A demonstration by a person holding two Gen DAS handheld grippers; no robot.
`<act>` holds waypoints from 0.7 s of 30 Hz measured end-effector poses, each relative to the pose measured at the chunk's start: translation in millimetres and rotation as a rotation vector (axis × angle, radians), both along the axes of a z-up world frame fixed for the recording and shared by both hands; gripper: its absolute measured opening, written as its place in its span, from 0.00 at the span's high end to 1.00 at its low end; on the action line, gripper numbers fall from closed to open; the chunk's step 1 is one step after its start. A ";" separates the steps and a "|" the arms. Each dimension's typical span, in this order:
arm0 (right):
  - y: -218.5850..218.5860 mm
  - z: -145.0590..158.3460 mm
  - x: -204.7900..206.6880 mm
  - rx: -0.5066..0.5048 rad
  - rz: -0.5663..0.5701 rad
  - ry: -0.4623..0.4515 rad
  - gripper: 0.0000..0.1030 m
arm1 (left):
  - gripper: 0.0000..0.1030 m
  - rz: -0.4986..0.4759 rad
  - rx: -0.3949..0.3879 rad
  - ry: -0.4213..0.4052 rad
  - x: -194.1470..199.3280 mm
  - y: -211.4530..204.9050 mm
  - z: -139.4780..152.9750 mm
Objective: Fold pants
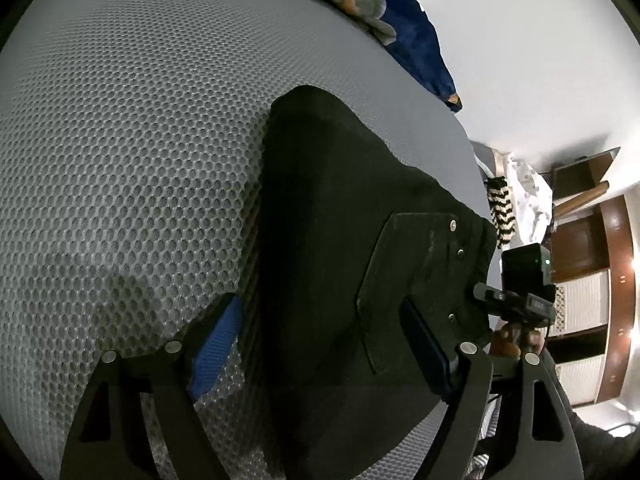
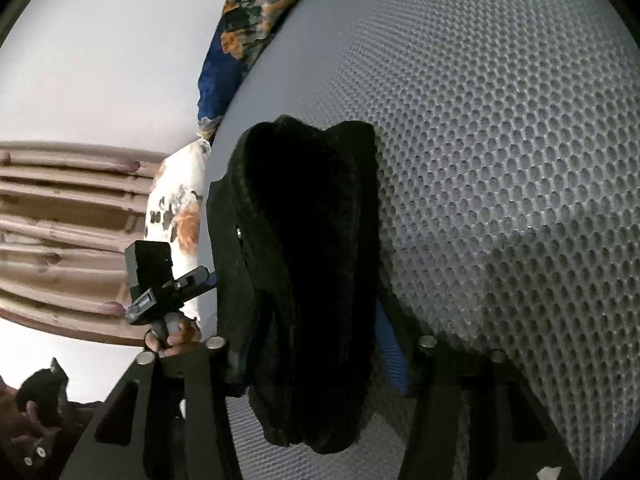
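Black fabric, the pants (image 1: 328, 208), lay folded on the grey honeycomb-mesh surface (image 1: 120, 140), with a back pocket (image 1: 408, 280) and its rivets facing up in the left wrist view. There the left gripper (image 1: 324, 344) stood over the near end of the garment with its jaws apart: the blue-padded finger (image 1: 218, 344) at 9 o'clock rested against bare mesh just beside the cloth's edge, and the other finger (image 1: 428, 348) at 3 o'clock lay over the pocket area. Neither pad visibly pressed the cloth.

In the right wrist view, the pants (image 2: 308, 264) appeared as a thick bunched fold running from 12 to 6 o'clock between the fingers of the right gripper (image 2: 316, 352). That gripper's jaws were clamped on this fold. The opposite gripper and the hand (image 2: 176, 338) holding it showed at 9 o'clock. A patterned blue cloth (image 2: 244, 32) lay at the far edge of the mesh, near 11 o'clock.
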State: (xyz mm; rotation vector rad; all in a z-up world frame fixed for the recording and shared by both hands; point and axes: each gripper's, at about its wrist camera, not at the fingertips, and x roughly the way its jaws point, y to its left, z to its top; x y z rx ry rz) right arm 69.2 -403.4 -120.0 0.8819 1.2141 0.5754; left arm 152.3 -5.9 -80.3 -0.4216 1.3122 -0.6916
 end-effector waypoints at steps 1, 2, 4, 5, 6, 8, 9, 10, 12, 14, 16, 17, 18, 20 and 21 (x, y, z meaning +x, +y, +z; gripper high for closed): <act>-0.1 -1.0 0.4 0.014 0.003 -0.002 0.55 | 0.22 -0.011 0.006 -0.003 0.7 -1.9 0.2; 1.4 -1.8 1.4 0.018 0.010 -0.003 0.55 | 0.26 -0.026 0.005 -0.005 0.7 -5.3 0.8; 9.8 -0.4 4.8 0.016 0.042 -0.019 0.55 | 0.30 -0.072 -0.035 0.041 -3.7 -17.8 -3.9; 13.8 -0.6 7.9 0.012 0.058 -0.025 0.55 | 0.30 -0.078 -0.012 0.018 -6.9 -21.4 -1.9; 17.8 -0.1 10.5 0.007 0.069 -0.027 0.55 | 0.30 -0.092 0.011 -0.007 -8.8 -25.8 0.0; 23.0 0.5 15.3 0.004 0.085 -0.026 0.55 | 0.30 -0.084 -0.007 0.001 -7.6 -24.1 -1.3; 24.0 0.5 16.6 0.006 0.090 -0.027 0.55 | 0.30 -0.064 -0.033 0.020 -5.1 -21.4 -3.3; 24.2 -0.1 17.1 0.010 0.092 -0.025 0.56 | 0.31 -0.051 -0.063 0.040 -2.2 -17.1 -5.9; 24.2 -0.3 17.4 0.017 0.093 -0.018 0.56 | 0.33 -0.022 -0.118 0.072 2.8 -9.6 -11.6; 24.0 0.2 16.7 0.018 0.089 -0.019 0.56 | 0.33 -0.010 -0.135 0.075 4.5 -8.7 -13.0; 22.6 0.0 16.0 0.020 0.083 -0.022 0.58 | 0.33 -0.009 -0.122 0.049 4.2 -11.2 -11.5; 22.1 -0.6 15.8 0.019 0.073 -0.027 0.59 | 0.33 -0.007 -0.113 0.034 3.6 -13.6 -10.3; 22.4 -0.7 18.0 0.017 0.063 -0.028 0.62 | 0.33 -0.005 -0.101 0.018 2.7 -17.3 -8.9; 23.0 -1.0 18.8 0.012 0.035 -0.026 0.63 | 0.35 -0.011 -0.056 -0.019 -2.2 -20.5 -4.5; 23.1 0.7 19.7 0.005 0.026 -0.027 0.64 | 0.37 -0.009 -0.033 -0.029 -3.6 -22.1 -3.0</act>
